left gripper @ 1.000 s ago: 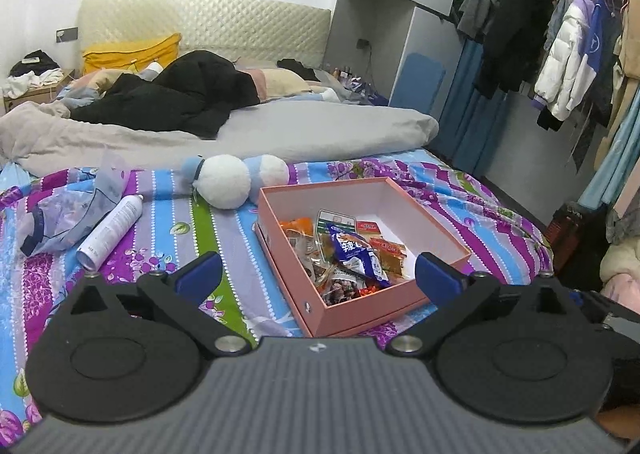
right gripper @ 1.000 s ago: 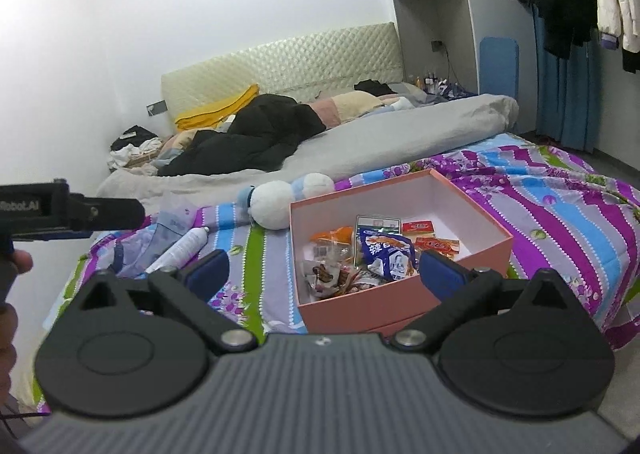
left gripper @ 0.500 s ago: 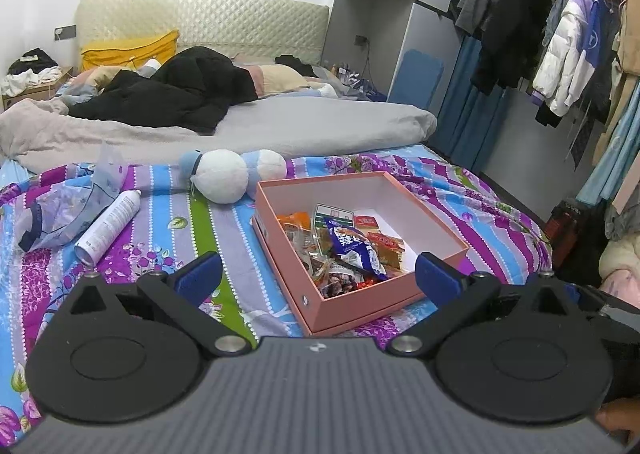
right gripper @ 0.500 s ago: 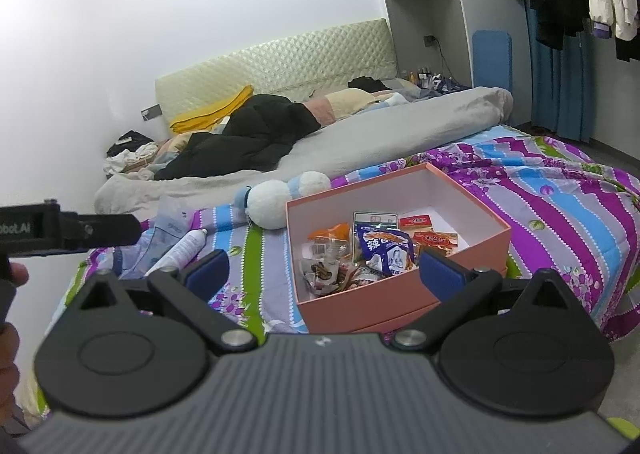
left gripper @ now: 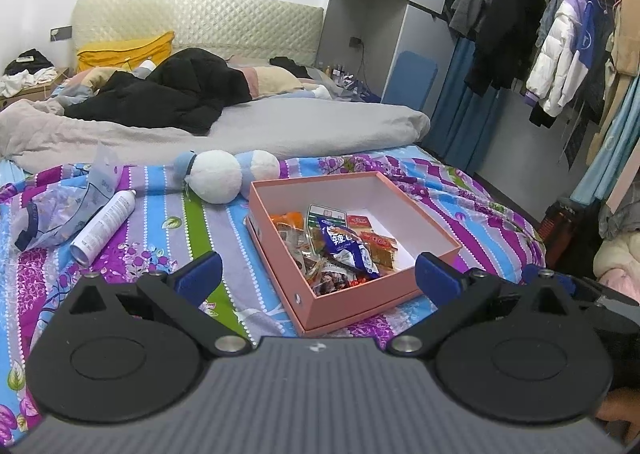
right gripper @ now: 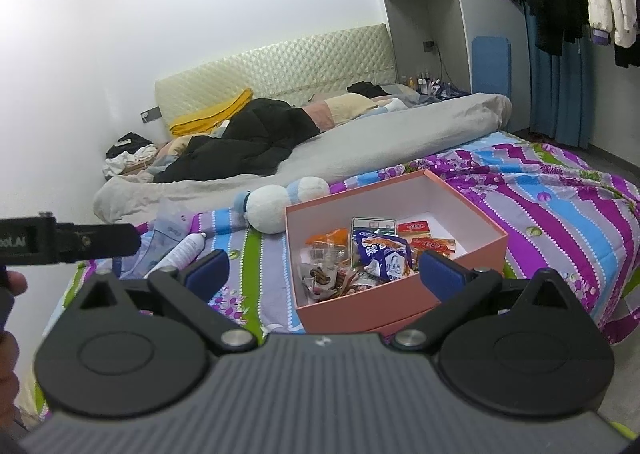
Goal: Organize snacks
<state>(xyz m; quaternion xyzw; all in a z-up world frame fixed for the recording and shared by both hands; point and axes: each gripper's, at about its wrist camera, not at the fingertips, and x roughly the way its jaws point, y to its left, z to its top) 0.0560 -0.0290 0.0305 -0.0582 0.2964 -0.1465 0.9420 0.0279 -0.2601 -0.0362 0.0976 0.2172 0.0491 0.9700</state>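
Risk first, left wrist view: snack packets [left gripper: 340,246] lie heaped & overlapping in the near-left corner of the pink box [left gripper: 356,306], centre of frame, so a grab at the blue packet [left gripper: 348,248] could drag its crinkly neighbours w/ it or slip off the glossy film; the box sits on a soft bedspread [left gripper: 168,221] and looks light, so a push on its wall may tip or slide it. Left gripper [left gripper: 318,270] is spread wide, nothing held, blue pads either side of the box's near corner in frame, above & short of it, not touching. Spray can [left gripper: 105,225] and plush toy [left gripper: 218,179] at left/upper centre, apart from the box. Right wrist view: right gripper [right gripper: 320,268] also wide apart & empty, box [right gripper: 400,306] centre-right of frame, packets [right gripper: 372,258] showing between the pads, beyond the tips. Other gripper's body pokes in at left edge; both going for the same pile could collide.
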